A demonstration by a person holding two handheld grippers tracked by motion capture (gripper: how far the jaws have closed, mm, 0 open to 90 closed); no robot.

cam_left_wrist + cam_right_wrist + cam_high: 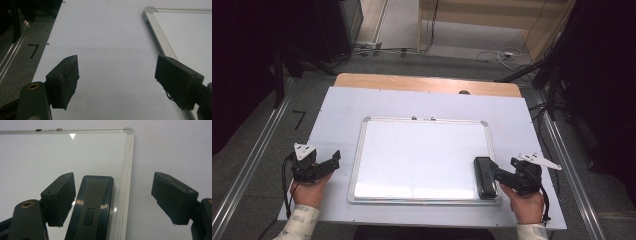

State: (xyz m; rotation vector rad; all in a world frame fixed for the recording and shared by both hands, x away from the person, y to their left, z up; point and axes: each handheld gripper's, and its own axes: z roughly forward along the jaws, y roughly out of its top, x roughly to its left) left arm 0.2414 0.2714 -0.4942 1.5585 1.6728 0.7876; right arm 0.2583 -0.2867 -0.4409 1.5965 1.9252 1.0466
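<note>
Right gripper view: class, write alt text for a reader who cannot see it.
A black whiteboard eraser lies on a whiteboard beside its silver right frame edge, between the open jaws of the right gripper. The left jaw sits close by the eraser; the right jaw hangs wide over the white table surface.

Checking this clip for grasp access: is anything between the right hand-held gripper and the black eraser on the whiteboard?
Nothing visible is. The eraser lies by the whiteboard's right frame, already between the open jaws of the right hand-held gripper; the left jaw sits beside it, the right jaw well clear over the table.
</note>
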